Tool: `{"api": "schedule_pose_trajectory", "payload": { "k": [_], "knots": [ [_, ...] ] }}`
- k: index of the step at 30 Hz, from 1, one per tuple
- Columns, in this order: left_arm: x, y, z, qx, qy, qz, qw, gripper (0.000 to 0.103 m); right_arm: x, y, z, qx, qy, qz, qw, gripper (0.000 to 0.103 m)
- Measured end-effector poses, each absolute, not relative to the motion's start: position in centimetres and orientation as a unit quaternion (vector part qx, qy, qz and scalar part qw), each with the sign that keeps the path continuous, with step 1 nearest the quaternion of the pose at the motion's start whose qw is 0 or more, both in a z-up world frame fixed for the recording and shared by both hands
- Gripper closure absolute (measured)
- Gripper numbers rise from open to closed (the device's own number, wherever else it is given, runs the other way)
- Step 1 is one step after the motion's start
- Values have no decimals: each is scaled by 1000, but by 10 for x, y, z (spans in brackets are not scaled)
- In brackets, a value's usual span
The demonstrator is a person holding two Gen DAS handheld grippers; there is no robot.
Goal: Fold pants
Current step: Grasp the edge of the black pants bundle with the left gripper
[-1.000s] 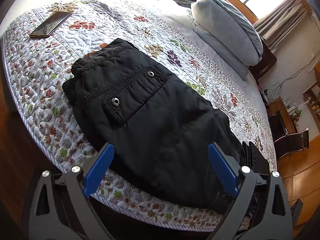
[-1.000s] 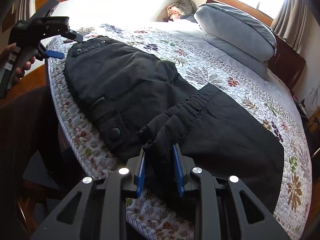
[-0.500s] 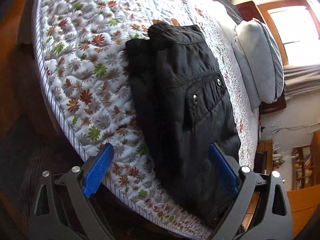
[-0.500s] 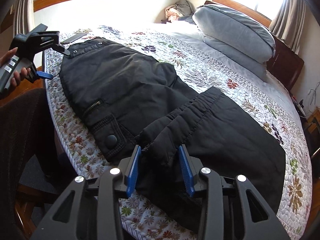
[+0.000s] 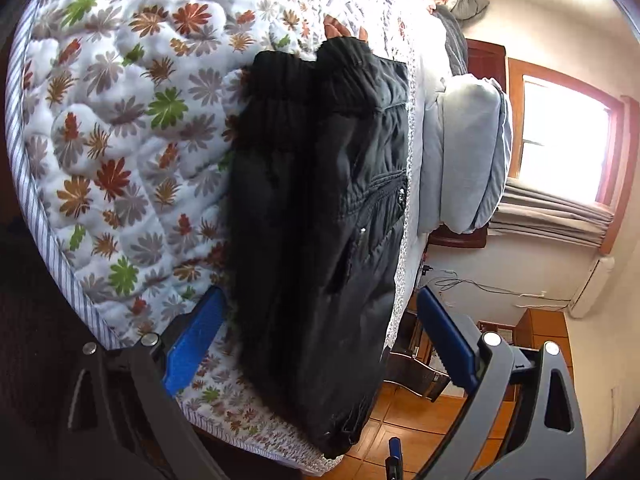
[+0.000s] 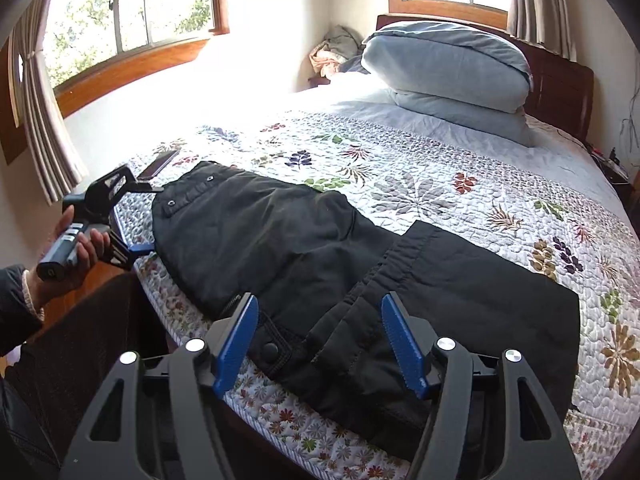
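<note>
The black pants [image 6: 288, 248] lie on the floral quilt [image 6: 460, 184] along the bed's near edge, the legs folded back so the cuffs [image 6: 404, 248] rest on the middle. My right gripper [image 6: 320, 336] is open and empty, drawn back above the fold at the bed's edge. My left gripper [image 5: 320, 336] is open and empty, turned sideways at the waistband end of the pants [image 5: 320, 208]. It also shows in the right wrist view [image 6: 132, 220], held beside the waistband corner, its jaws straddling the bed's edge.
A phone [image 6: 160, 164] lies on the quilt beyond the waistband. Blue-grey pillows [image 6: 452, 68] are stacked at the headboard, with loose clothes [image 6: 336, 48] in the far corner. The person's dark-clad legs [image 6: 80, 340] stand against the bed's edge. Wooden floor [image 5: 420, 432] lies beyond the bed.
My right gripper has opened, let go of the cuffs and drawn back. My left gripper has rolled sideways and moved down close to the waistband end.
</note>
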State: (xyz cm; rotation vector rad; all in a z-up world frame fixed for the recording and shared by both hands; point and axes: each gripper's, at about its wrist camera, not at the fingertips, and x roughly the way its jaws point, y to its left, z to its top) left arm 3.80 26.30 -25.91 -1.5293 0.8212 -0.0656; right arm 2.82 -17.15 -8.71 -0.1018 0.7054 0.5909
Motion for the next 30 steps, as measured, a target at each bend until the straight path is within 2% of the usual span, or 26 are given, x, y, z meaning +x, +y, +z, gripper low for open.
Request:
{"api": "schedule_pose_trajectory", "payload": {
  "k": [7, 11, 14, 18, 22, 30],
  "knots": [
    [40, 261, -274, -689, 345, -65, 634, 6, 30, -163, -88, -55, 344, 281, 894, 38],
    [55, 252, -260, -680, 322, -126, 646, 7, 31, -155, -94, -70, 352, 280, 891, 38],
    [68, 244, -256, -653, 344, -122, 663, 6, 31, -151, -94, -72, 353, 283, 889, 38],
    [68, 249, -273, -697, 327, -123, 626, 6, 32, -149, -95, -76, 356, 282, 888, 38],
    [68, 246, -267, -691, 302, -164, 635, 7, 34, -145, -99, -82, 363, 278, 886, 38],
    [69, 247, -275, -695, 338, -141, 619, 5, 34, -144, -103, -82, 369, 271, 885, 36]
  ]
}}
